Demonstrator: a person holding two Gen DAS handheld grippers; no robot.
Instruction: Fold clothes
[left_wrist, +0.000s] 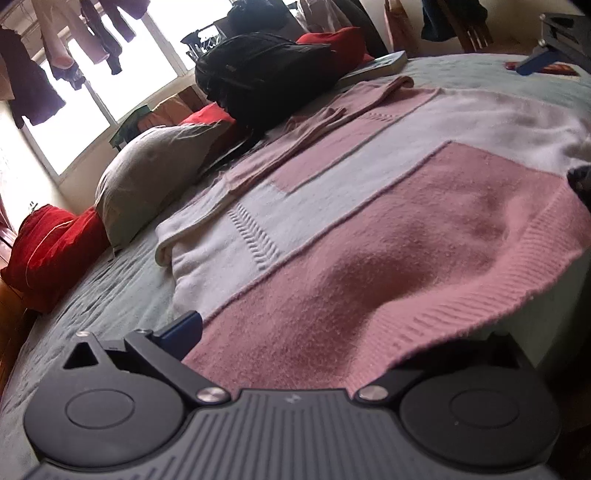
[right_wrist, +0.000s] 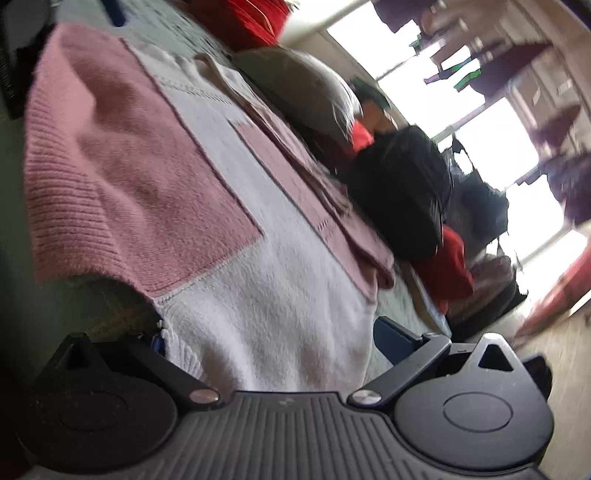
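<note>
A pink and white knit sweater (left_wrist: 369, 229) lies spread on a bed with a grey-green cover (left_wrist: 110, 295). My left gripper (left_wrist: 295, 354) has its jaws wide apart around the sweater's pink ribbed hem; one blue fingertip (left_wrist: 183, 328) shows at the left, the other is hidden under the cloth. My right gripper (right_wrist: 273, 347) has its jaws wide apart around the white part of the sweater (right_wrist: 266, 314); its right finger (right_wrist: 395, 339) shows, the left is mostly covered. The right gripper also shows far off in the left wrist view (left_wrist: 535, 61).
A black backpack (left_wrist: 258, 70), a grey pillow (left_wrist: 155, 177), red cushions (left_wrist: 51, 254) and a book (left_wrist: 380, 64) lie along the far side of the bed. Clothes hang at the window (left_wrist: 74, 55). The bed edge drops off beside the hem (left_wrist: 554, 332).
</note>
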